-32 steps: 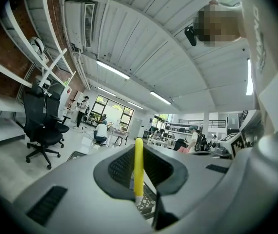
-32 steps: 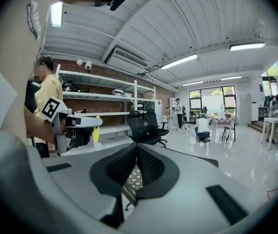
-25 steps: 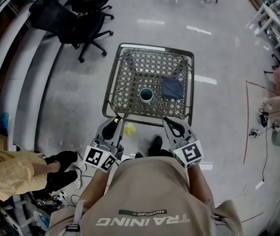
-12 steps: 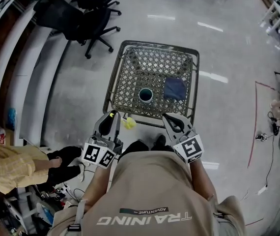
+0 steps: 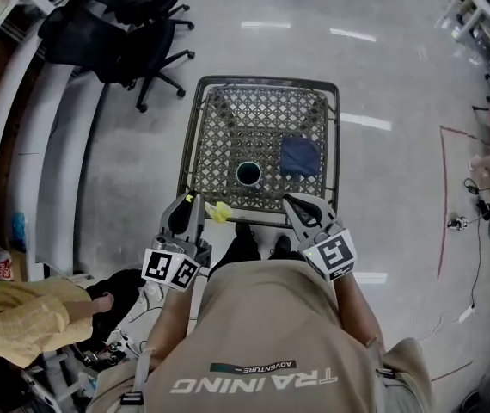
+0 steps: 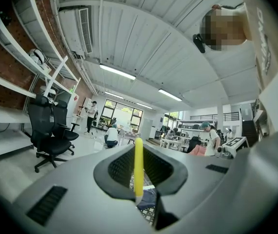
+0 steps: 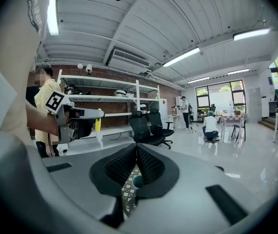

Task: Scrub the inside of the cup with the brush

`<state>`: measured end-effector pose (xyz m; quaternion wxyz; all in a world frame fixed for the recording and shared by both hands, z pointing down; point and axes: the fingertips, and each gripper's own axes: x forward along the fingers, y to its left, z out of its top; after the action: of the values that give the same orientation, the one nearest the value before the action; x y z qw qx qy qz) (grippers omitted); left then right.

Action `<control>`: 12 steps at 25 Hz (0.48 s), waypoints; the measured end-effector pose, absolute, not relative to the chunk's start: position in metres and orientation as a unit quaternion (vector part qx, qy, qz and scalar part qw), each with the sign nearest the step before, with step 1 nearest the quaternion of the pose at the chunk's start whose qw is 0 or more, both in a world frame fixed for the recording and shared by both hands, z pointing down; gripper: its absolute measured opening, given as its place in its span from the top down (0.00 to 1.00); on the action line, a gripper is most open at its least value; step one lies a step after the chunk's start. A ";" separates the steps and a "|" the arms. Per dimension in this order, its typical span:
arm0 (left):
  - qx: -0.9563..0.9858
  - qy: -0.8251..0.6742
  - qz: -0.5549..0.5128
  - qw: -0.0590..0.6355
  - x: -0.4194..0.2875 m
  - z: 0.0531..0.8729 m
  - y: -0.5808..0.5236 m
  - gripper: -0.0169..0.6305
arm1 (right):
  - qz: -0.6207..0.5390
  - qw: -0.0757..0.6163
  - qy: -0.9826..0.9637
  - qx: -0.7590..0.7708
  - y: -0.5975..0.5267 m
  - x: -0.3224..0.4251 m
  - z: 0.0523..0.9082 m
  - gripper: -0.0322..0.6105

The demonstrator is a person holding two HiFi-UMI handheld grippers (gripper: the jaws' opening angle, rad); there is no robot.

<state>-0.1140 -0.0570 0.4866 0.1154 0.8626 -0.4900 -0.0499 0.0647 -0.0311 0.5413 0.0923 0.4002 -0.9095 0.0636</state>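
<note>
Cup (image 5: 248, 174) stands upright on the tabletop (image 5: 228, 127); we keep the brush (image 5: 220, 211) clamped in our left hand-held gripper (image 5: 186, 203), ready for scrubbing, while our right hand-held gripper (image 5: 293, 203) is clenched, empty.

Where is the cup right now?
In the head view the cup stands on the lattice table, near the edge closest to the person, just left of the blue cloth.

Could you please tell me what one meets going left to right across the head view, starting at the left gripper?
left gripper → brush → cup → blue cloth
</note>
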 end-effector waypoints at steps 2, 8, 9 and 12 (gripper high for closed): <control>0.867 -0.480 -0.049 0.121 -0.113 0.487 -0.068 0.90 | 0.063 0.095 -0.905 0.410 -0.036 0.067 0.538 0.92; 0.882 -0.453 -0.063 0.118 -0.117 0.474 -0.105 0.90 | 0.058 0.102 -0.895 0.429 -0.062 0.059 0.532 0.92; 0.885 -0.445 -0.062 0.119 -0.118 0.475 -0.110 0.90 | 0.056 0.105 -0.894 0.432 -0.065 0.056 0.531 0.92; 0.895 -0.424 -0.057 0.128 -0.124 0.483 -0.128 0.90 | 0.048 0.112 -0.890 0.439 -0.077 0.044 0.529 0.92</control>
<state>-0.1244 -0.1280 0.4826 0.1282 0.8946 -0.4241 -0.0573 0.0437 -0.0770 0.5292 0.1116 0.4395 -0.8900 0.0483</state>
